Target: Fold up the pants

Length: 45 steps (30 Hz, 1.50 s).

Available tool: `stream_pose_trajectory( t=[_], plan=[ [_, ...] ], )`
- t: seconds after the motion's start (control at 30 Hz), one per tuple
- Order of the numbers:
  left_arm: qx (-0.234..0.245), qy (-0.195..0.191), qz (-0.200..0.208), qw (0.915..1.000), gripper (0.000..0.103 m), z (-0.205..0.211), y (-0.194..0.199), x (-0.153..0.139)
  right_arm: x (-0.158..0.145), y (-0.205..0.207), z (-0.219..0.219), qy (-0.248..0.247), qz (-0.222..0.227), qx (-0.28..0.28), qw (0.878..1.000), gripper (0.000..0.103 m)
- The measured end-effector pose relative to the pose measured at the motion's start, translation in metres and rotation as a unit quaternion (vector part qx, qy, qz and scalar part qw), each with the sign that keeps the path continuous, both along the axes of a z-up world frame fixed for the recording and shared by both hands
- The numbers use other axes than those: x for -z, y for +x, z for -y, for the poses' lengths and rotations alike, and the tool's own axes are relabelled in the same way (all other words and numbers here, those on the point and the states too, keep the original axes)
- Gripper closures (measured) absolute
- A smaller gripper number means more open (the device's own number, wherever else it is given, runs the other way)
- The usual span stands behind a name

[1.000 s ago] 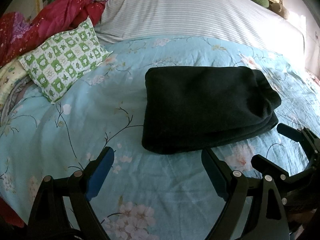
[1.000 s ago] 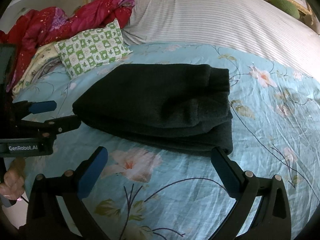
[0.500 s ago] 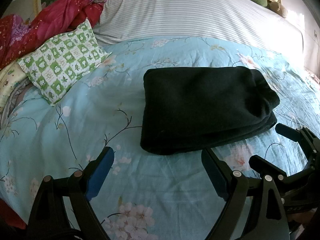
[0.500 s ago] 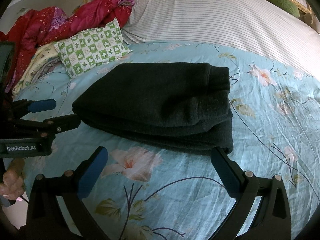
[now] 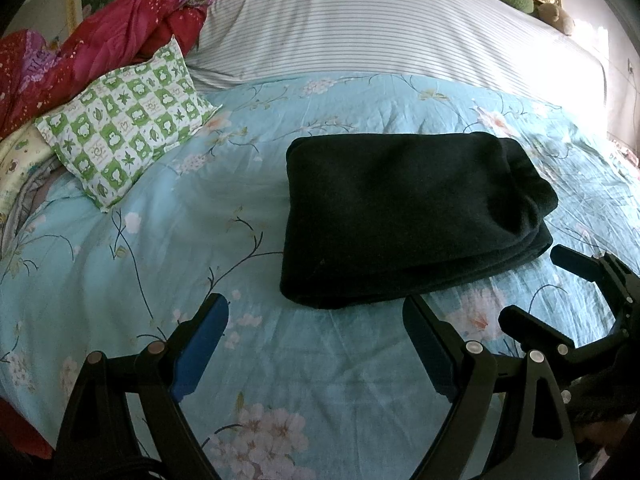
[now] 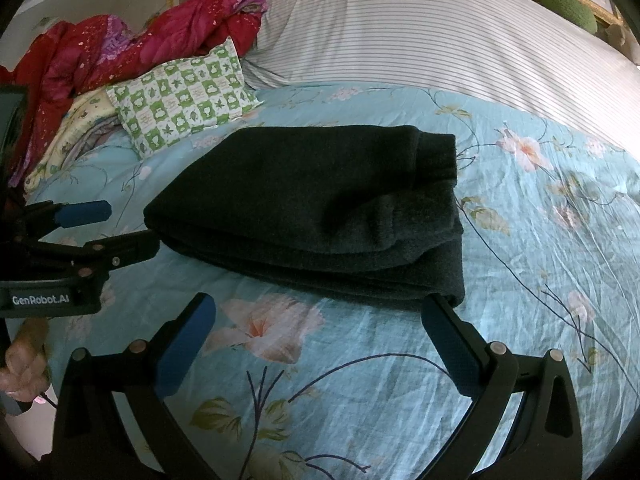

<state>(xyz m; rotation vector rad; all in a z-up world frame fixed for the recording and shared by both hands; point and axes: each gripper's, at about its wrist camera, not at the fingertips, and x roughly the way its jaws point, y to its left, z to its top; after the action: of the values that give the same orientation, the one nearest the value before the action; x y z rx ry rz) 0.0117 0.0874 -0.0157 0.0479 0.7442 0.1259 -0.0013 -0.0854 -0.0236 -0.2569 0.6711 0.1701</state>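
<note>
floral sheet (image 5: 280, 360) | checked pillow (image 5: 128, 120) – red quilt (image 5: 120, 36) behind | striped cover (image 5: 380, 20)

Folded black pants (image 6: 320, 204) — floral bedspread (image 6: 540, 280)

Matt, fuzzy fleece pants (image 5: 404, 216) lie on a smooth, creased cotton bedspread (image 5: 160, 248).

The bed (image 5: 248, 264) is covered by a light blue floral quilt, with a white striped cover beyond it. On the quilt lie 1 folded stack of black pants (image 5: 404, 216) and 1 green checked pillow (image 5: 128, 120). A red crumpled blanket (image 5: 120, 36) is heaped behind the pillow.
</note>
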Motion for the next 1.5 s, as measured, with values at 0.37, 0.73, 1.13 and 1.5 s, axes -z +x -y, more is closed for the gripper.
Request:
stream_pose_trajectory(
  t=[0.37,0.73,1.13,1.5],
  plan=[
    [0.000,0.000,0.001,1.0000,0.013,0.000,-0.001,0.000,-0.013,0.003,0.004,0.017,0.006,0.009,1.000,0.000],
    [0.000,-0.001,0.004,1.0000,0.013,0.000,-0.004,-0.002,-0.018,0.002,-0.003,0.017,0.012,0.002,1.000,0.000],
    [0.001,0.001,0.005,1.0000,0.014,-0.002,-0.004,-0.005,-0.022,0.002,-0.002,0.021,0.014,0.001,1.000,0.000],
    [-0.001,0.002,0.010,0.9999,0.013,-0.003,-0.005,-0.012,-0.025,0.001,-0.005,0.021,0.016,-0.001,1.000,0.000]
  ],
)
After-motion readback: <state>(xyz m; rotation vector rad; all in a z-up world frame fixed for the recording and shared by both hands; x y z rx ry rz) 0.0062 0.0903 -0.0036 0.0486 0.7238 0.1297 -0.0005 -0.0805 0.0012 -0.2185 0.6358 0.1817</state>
